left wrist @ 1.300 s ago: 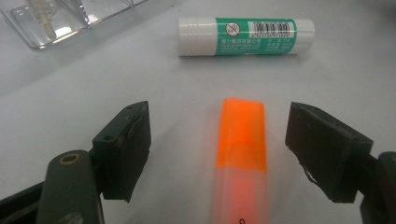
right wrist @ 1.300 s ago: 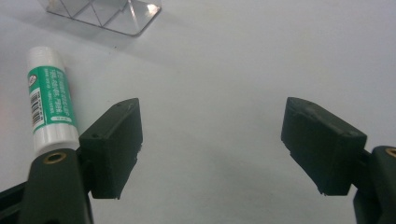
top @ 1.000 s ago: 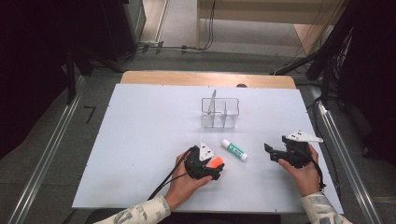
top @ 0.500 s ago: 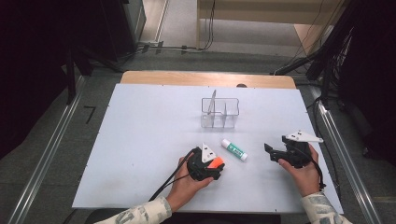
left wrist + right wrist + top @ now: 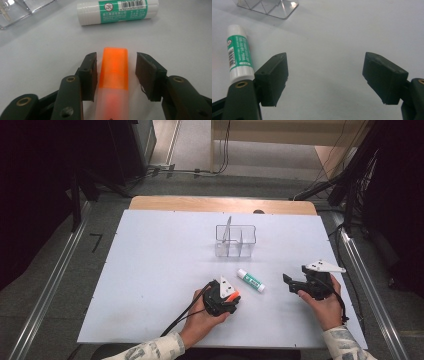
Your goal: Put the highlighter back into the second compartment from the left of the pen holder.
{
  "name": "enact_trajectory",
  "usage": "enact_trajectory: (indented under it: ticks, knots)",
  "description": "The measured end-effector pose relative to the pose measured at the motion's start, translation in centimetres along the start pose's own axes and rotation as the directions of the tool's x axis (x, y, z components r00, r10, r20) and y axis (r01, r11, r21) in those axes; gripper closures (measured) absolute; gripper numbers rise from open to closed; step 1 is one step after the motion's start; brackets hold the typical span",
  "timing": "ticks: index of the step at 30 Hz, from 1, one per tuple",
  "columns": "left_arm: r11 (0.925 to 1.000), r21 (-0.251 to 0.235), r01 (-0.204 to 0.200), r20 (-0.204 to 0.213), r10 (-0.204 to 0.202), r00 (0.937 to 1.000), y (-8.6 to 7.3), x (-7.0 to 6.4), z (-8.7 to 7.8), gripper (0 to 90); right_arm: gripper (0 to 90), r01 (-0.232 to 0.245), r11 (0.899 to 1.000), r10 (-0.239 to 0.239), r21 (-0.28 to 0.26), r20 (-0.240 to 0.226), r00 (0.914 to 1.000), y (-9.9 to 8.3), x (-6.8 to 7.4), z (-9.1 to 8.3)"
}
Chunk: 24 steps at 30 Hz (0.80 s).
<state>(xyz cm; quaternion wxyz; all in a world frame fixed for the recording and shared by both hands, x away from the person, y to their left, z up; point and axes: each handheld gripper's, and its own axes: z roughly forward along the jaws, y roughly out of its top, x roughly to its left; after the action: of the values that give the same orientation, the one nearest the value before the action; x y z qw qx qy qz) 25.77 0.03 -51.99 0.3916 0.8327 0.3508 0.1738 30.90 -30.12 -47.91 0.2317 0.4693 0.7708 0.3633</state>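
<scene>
A white board (image 5: 150,270) covers the table in front of me, with a wooden edge showing at its far side and dark floor and cables around it.

At the near left of centre my left gripper (image 5: 115,72) lies low on the board, its jaws apart with an orange highlighter (image 5: 113,75) between them. One pad (image 5: 90,72) sits just beside the highlighter's left flank, the other stands a little off its right — nothing is clamped yet. The highlighter lies flat, its orange cap pointing away from me and its paler barrel running back under the gripper. I judge it light and stiff, a hard, smooth plastic that could slip or squirt out if pinched off-centre. Its flat sides suit my pads, so I would close squarely on the barrel where cap meets body.

Just beyond it, toward the right, a glue stick (image 5: 251,280) lies on its side — white with a green label. It is round, so I expect it to roll at a nudge; it looks light and rigid too.

Farther off stands a clear divided holder (image 5: 236,240), thin-walled, probably light and easy to shove.

At the near right my right gripper (image 5: 325,80) hovers over bare board, jaws wide apart and empty, with the glue stick just left of its left jaw.
</scene>
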Motion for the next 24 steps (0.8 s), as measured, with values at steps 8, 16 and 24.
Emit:
enact_trajectory:
  ticks: [8, 16, 24]
  knots:
    - [1.0000, 0.003, 0.006, 0.009, -0.006, 0.9999, -0.02, 0.09, -0.02, 59.4, 19.6, 0.001, 1.000, -0.001, 0.002, 0.000, 1.0000, 0.00, 0.04, 0.02]
    - [0.9998, 0.000, 0.022, 0.012, -0.022, 0.9997, -0.04, 0.27, -0.01, 66.7, 19.6, -0.002, 1.000, 0.002, 0.002, -0.001, 1.0000, -0.02, 0.04, 0.01]
    - [0.9994, -0.004, 0.036, 0.026, -0.035, 0.9990, -0.03, 0.48, -0.06, 67.5, 19.6, -0.004, 1.000, 0.004, -0.001, 0.001, 1.0000, -0.01, 0.01, -0.07]
